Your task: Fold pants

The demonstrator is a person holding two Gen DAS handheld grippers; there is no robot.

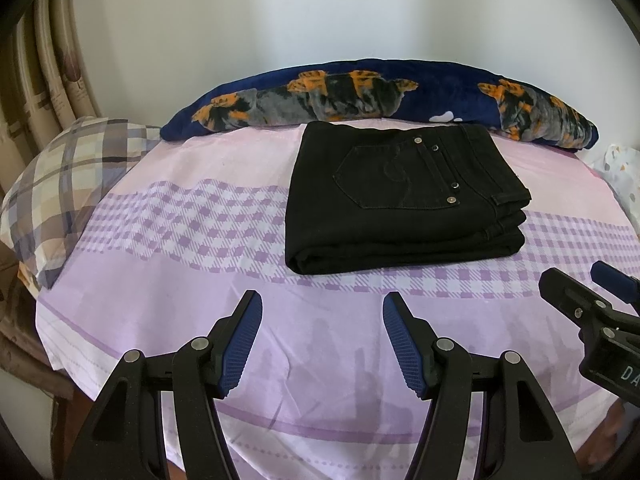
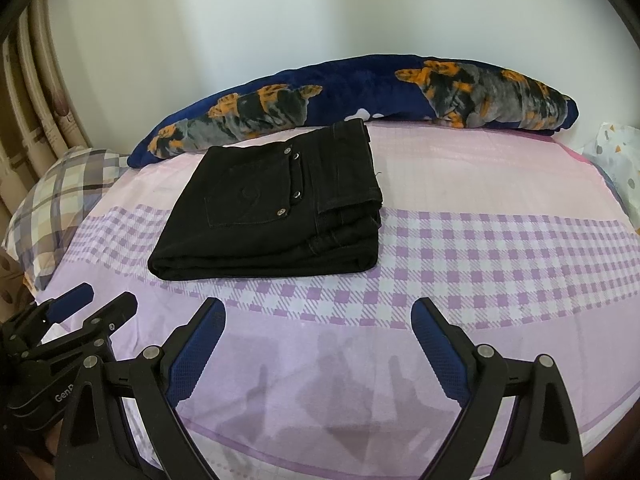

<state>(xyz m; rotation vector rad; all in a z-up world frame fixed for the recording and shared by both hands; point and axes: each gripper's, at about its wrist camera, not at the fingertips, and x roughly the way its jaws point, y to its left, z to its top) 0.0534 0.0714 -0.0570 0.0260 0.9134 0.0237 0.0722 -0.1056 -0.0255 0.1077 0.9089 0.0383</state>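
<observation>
— the left hand-held gripper with black arms and blue ribbed pads (image 1: 322, 308), what's it doing?

— its two fingers fill the bottom of the left wrist view, spread wide apart, with nothing between them but bedsheet. it hovers over the pale lilac sheet with a purple checked band (image 1: 168, 300) and touches no cloth.

— and the right hand-held gripper, same black and blue build (image 2: 318, 314)?

— the same: jaws wide open, empty, low in the right wrist view. it also shows at the right edge of the left view, and the left one shows at the lower left of the right view.

— where are the pants?

— the black denim pants (image 1: 400, 200) lie folded into a thick rectangular stack, centre of the left view, slightly right. in the right view the stack (image 2: 272, 212) sits left of centre. a back pocket with silver rivets faces up, the layered edges show on the right side, and the rounded fold faces the grippers. both grippers are well apart from it.

— what's behind it?

— a long navy plush blanket roll with orange and grey print (image 1: 360, 92) runs along the white wall (image 1: 320, 12), just beyond the pants. a brown and blue plaid pillow (image 1: 64, 184) sits at the left of the frame.
</observation>
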